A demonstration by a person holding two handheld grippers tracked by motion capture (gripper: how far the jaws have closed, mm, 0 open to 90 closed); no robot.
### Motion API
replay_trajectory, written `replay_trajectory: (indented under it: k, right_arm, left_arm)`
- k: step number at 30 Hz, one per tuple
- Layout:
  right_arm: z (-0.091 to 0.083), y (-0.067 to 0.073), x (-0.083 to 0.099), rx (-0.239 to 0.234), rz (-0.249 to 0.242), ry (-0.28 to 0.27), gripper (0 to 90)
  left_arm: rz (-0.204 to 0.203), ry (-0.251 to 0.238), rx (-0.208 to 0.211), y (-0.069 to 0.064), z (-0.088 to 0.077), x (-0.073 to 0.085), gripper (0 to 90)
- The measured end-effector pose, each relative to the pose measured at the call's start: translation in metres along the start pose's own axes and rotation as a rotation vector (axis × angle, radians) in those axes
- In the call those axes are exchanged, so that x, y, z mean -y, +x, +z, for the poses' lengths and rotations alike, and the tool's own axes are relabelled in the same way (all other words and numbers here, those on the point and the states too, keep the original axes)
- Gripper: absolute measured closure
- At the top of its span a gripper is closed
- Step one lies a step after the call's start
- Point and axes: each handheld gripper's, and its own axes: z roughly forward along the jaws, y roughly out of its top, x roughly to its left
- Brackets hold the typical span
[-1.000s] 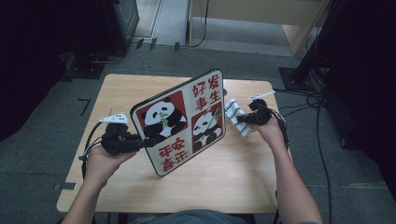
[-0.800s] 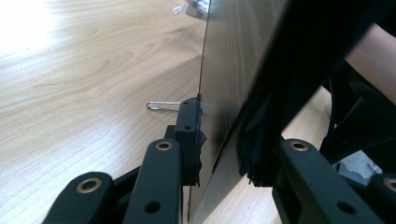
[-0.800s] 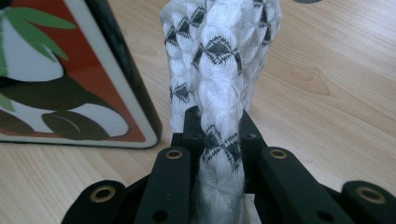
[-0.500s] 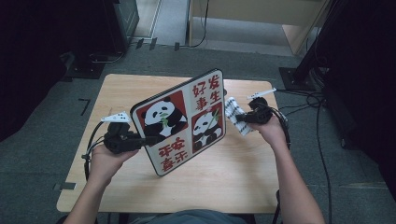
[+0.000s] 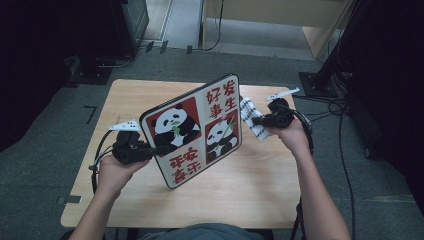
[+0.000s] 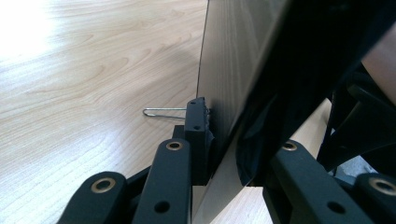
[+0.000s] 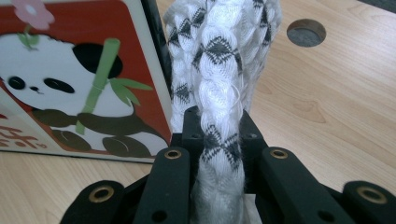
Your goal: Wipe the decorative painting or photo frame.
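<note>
- the left gripper (image 5: 156,149) is seen clamped on the left edge of the panda board (image 5: 195,131); in the left gripper view its jaws are closed onto the board's thin edge (image 6: 219,93), having just been closing, with the board between them.
- the right gripper (image 5: 258,120) is seen shut tight on a white cloth with a dark diamond pattern (image 7: 219,84); in the right gripper view the bunched cloth is pinched between the jaws and rises above them.
- the cloth (image 5: 250,117) is held just beside the board's right edge, and whether it touches the board cannot be told.
- the board is held tilted on one lower corner, which rests on the wooden table (image 5: 260,185) near the person's side; its printed face is turned toward the high camera.
- two pandas on red squares and red characters on white squares are shown on that face (image 7: 84,88).
- a thin metal wire loop (image 6: 163,112) is seen beside the left jaw, above the table top.
- a round hole (image 7: 306,31) is cut in the table beyond the cloth.
- both forearms are seen coming in from the bottom of the high view, a cable (image 5: 97,160) trailing from the left gripper.
</note>
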Motion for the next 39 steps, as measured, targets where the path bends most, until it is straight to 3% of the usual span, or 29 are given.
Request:
replay_trajectory:
  k: [7,14,22,30,35,39]
  right_arm:
    - [-0.014,0.0,-0.011,0.0,0.008,0.001,79.9]
    - [-0.027,0.005,-0.035,0.002,-0.017,0.01,80.0]
    - [-0.044,0.009,-0.068,0.001,-0.049,-0.03,80.0]
    - [-0.061,0.023,-0.107,0.022,-0.098,-0.067,79.9]
    - [-0.061,0.036,-0.129,0.059,-0.141,-0.069,79.9]
    - [-0.062,0.043,-0.139,0.053,-0.154,-0.068,79.9]
  left_arm:
    - [-0.002,0.002,0.007,0.001,0.0,0.0,77.9]
    - [-0.008,-0.001,0.016,0.003,0.0,0.0,77.8]
    - [-0.012,-0.005,0.024,0.005,-0.001,0.0,77.8]
    - [-0.015,-0.004,0.036,0.008,-0.002,0.0,77.8]
    - [-0.013,-0.004,0.04,0.009,-0.002,0.001,77.7]
    - [-0.01,-0.002,0.041,0.009,-0.003,0.001,77.7]
